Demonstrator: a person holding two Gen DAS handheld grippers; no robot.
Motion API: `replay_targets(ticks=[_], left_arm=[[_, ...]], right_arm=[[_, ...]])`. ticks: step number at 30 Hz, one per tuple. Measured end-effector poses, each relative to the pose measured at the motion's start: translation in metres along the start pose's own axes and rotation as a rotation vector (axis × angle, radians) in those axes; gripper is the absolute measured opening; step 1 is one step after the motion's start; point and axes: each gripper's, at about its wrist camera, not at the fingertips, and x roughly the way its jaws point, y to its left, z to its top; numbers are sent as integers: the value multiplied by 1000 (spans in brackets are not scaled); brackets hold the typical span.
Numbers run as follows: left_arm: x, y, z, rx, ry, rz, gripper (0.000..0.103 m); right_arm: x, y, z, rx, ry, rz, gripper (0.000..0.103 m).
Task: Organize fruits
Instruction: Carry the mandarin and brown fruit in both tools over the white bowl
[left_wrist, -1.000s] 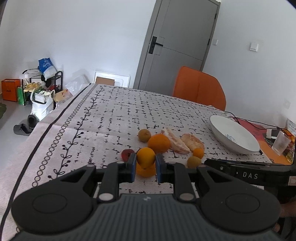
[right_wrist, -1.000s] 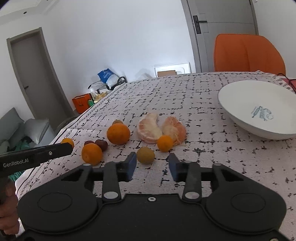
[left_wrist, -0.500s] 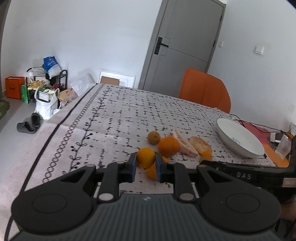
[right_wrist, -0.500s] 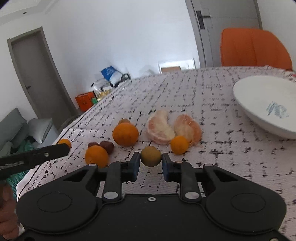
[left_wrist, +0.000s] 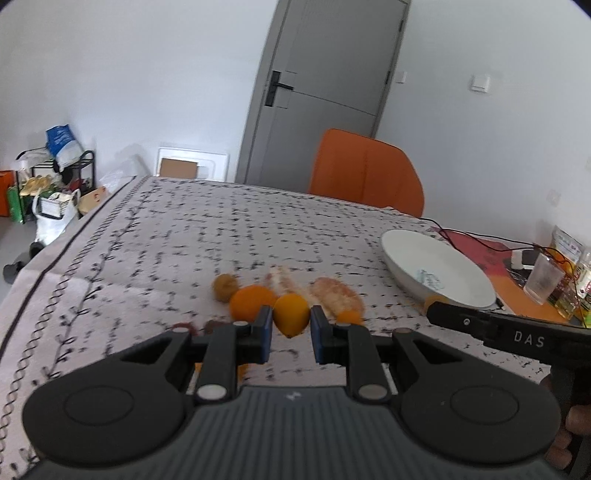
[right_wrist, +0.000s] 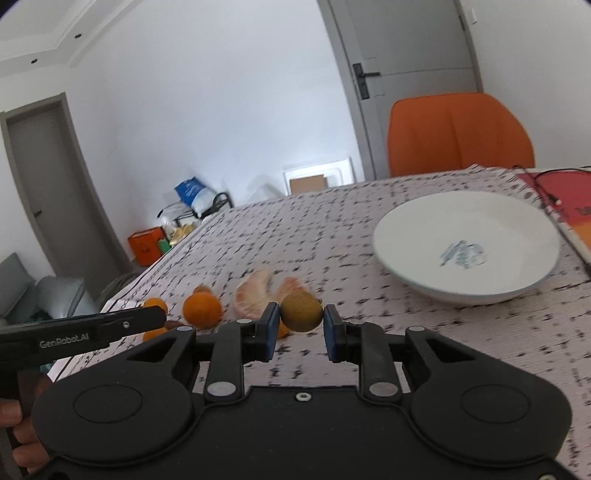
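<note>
Surface: black-patterned white tablecloth (left_wrist: 229, 236), white round bowl (right_wrist: 517, 280).
Left gripper (left_wrist: 291, 332): clamps small yellow-orange fruit (left_wrist: 291, 314).
Right gripper (right_wrist: 300, 332): pinches brownish-green round fruit (right_wrist: 301, 313).
Right view only: grey sofa (right_wrist: 22, 291).

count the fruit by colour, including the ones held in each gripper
orange whole fruit: 4
brown-green fruit: 2
peeled pale pieces: 2
dark red small fruit: 2
total: 10
</note>
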Motion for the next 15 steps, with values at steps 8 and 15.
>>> replay_targets(ticks=[8, 15], left_arm=[[15, -31, 12, 47, -10, -48, 20], [32, -50, 20, 65, -10, -74, 20]], right_arm=[[-17, -25, 5, 22, -60, -46, 24], [-24, -48, 9, 41, -85, -80, 24]])
